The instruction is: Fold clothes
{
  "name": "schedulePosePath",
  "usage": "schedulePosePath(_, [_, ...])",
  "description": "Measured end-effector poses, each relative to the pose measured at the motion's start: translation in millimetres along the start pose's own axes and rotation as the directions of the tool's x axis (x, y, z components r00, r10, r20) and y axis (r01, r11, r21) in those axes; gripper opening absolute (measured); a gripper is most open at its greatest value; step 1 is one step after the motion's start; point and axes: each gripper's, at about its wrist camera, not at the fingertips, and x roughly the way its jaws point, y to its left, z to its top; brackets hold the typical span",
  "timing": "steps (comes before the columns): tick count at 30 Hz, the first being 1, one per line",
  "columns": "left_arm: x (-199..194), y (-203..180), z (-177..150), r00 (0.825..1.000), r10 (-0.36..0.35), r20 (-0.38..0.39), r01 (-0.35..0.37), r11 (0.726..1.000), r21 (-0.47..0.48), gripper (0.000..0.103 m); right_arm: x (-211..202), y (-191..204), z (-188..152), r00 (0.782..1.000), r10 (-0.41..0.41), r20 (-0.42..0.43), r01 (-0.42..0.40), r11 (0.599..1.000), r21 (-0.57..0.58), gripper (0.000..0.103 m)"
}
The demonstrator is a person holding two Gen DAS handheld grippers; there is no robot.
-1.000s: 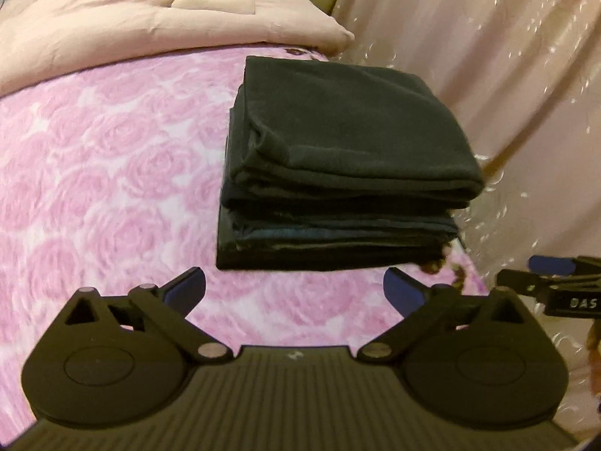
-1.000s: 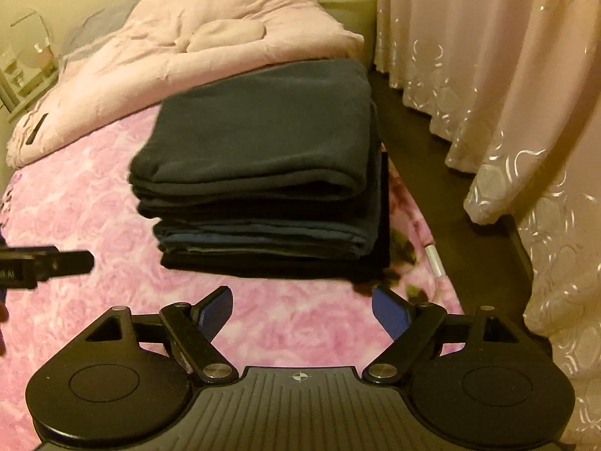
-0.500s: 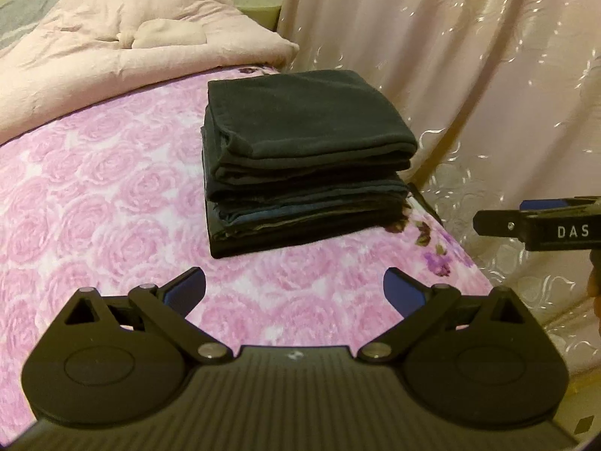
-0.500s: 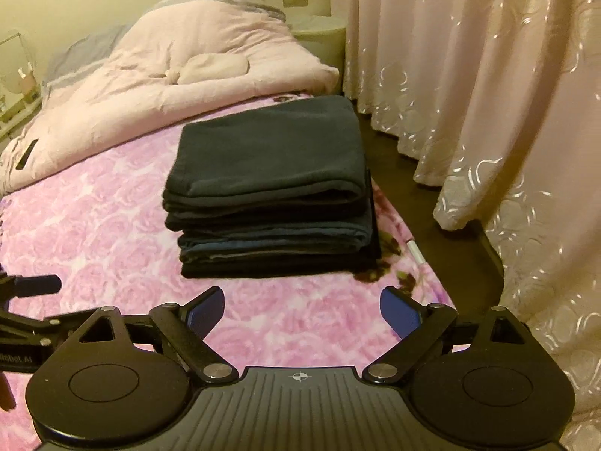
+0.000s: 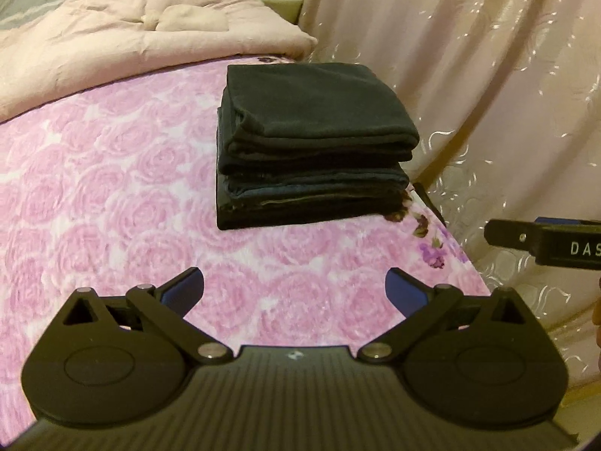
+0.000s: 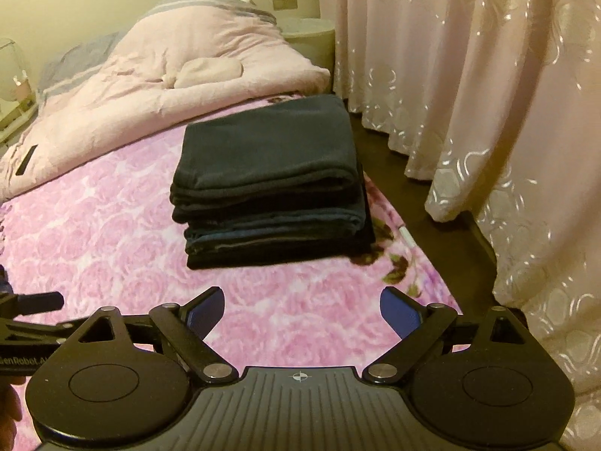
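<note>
Hovering nearest: left gripper (image 5: 295, 285) and right gripper (image 6: 302, 310), both spread wide, holding nothing. Beyond, on rose-print bedspread (image 5: 112, 173) near curtain-side edge: one stack of folded dark clothes (image 5: 315, 143), seemingly three or four pieces. Folding looks finished; no loose garment visible. Farthest: one pink duvet (image 6: 180, 75).
</note>
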Motion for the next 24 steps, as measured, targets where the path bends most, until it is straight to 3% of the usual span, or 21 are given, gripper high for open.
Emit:
schedulePosePath(11, [-5, -22, 16, 0.993, 0.118, 0.016, -0.118, 0.993, -0.015, 0.101, 6, -17, 25, 0.999, 0.04, 0.019, -0.04, 0.999, -0.028, 0.092])
schedulePosePath(24, [5, -33, 17, 0.99, 0.139, -0.007, -0.139, 0.989, -0.04, 0.101, 10, -27, 29, 0.999, 0.038, 0.004, -0.038, 0.998, -0.055, 0.092])
